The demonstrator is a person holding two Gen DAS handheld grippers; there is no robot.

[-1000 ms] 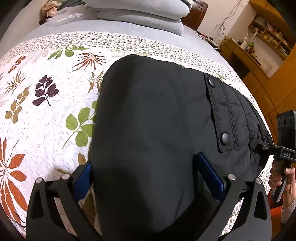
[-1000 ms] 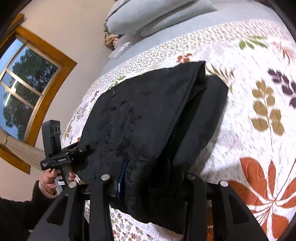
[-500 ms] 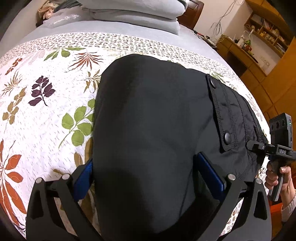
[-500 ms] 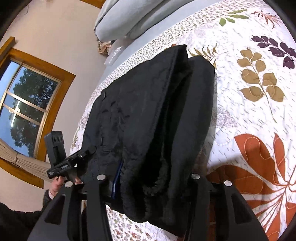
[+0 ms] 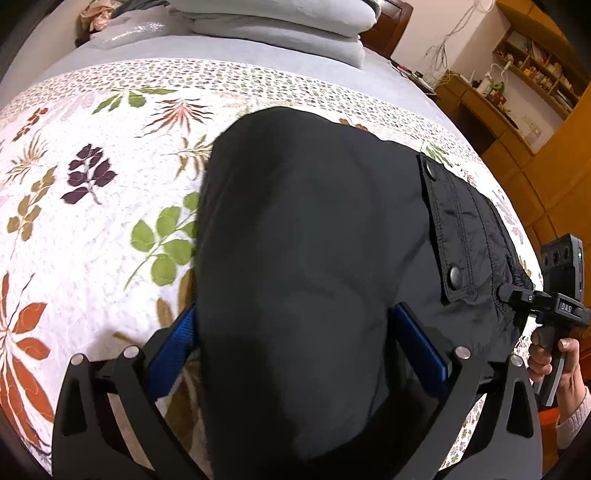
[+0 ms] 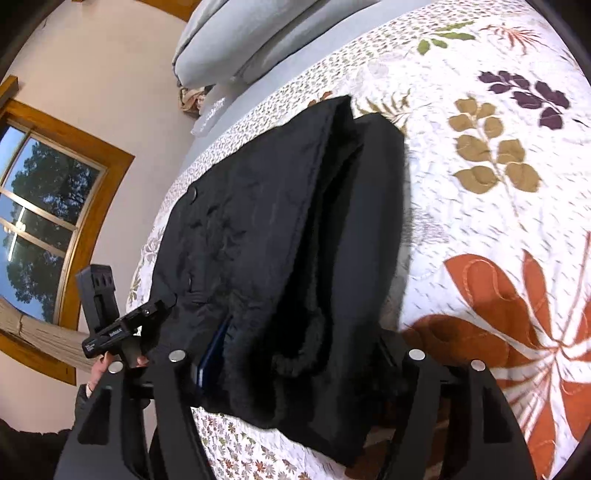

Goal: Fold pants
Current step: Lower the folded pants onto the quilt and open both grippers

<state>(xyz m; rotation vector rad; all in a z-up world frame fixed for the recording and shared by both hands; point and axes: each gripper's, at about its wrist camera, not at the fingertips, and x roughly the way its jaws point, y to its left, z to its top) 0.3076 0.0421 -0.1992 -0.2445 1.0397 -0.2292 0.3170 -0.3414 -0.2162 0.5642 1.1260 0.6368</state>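
Left wrist view: the left gripper (image 5: 295, 343) reaches low over the bedspread (image 5: 92, 221), its wide-spread jaws straddling the folded pants (image 5: 314, 240). The right gripper (image 6: 295, 354) straddles the pants' other edge; its grip is unclear.

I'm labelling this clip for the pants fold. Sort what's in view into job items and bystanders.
Job:
- folded black padded pants
- left gripper, wide blue fingers straddling the pants
- right gripper, also wide on the pants

Bystanders:
- white leaf-print quilt
- stacked grey pillows
- wooden shelves
- wood-framed window
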